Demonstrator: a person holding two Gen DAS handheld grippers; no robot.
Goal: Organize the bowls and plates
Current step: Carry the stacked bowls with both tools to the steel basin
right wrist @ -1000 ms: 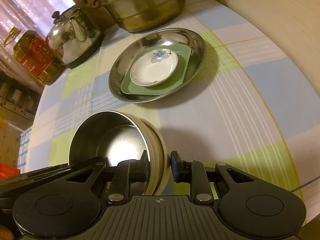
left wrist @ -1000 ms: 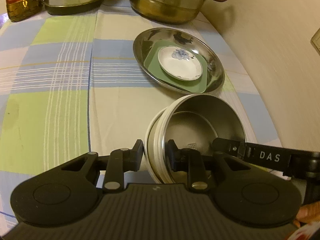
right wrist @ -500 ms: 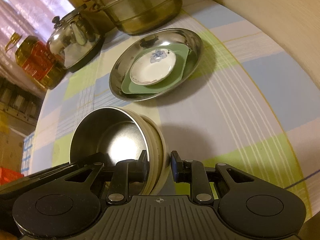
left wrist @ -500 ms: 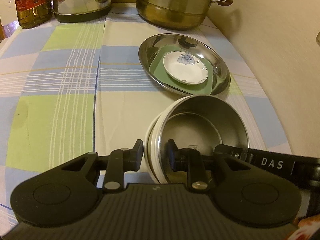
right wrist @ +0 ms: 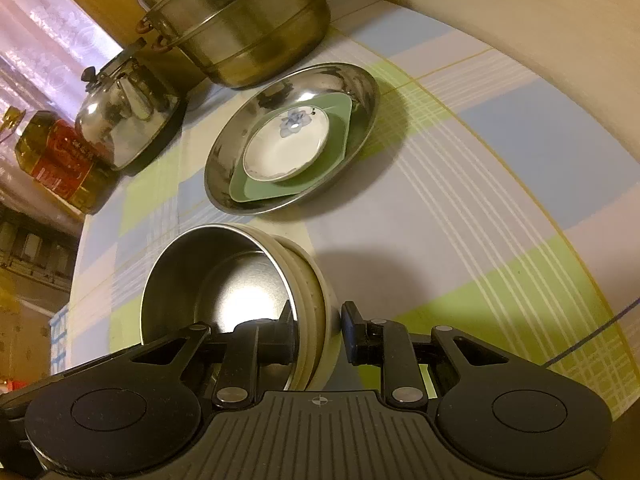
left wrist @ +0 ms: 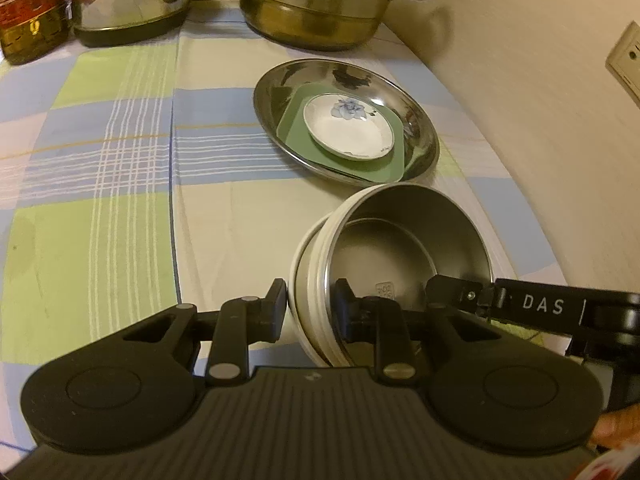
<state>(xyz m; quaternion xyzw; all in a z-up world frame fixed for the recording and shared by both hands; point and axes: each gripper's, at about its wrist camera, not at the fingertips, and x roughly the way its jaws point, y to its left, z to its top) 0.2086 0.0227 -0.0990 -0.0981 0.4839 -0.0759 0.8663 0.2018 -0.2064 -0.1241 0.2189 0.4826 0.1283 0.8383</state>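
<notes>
A steel bowl [left wrist: 404,240] nested in cream bowls hangs over the checked cloth, held from both sides. My left gripper [left wrist: 312,312] is shut on the stack's left rim, one finger inside, one outside. My right gripper [right wrist: 318,330] is shut on the opposite rim of the bowl stack [right wrist: 224,280]; its finger [left wrist: 452,292] shows inside the bowl in the left wrist view. Just beyond lies a steel plate [left wrist: 420,136] holding a green square plate [left wrist: 380,170] and a white flowered saucer [left wrist: 348,128]. The right wrist view shows the same steel plate [right wrist: 360,88], green plate [right wrist: 340,128] and saucer [right wrist: 286,148].
A large steel pot [left wrist: 320,4], a kettle [left wrist: 128,0] and an oil bottle [left wrist: 28,8] stand along the table's back. A wall [left wrist: 540,100] with a socket [left wrist: 626,60] runs close on the right. Checked cloth [left wrist: 100,160] stretches to the left.
The bowl stack has tilted and shifted slightly between both grippers; the right wrist view has rolled a little. Both grips are unchanged.
</notes>
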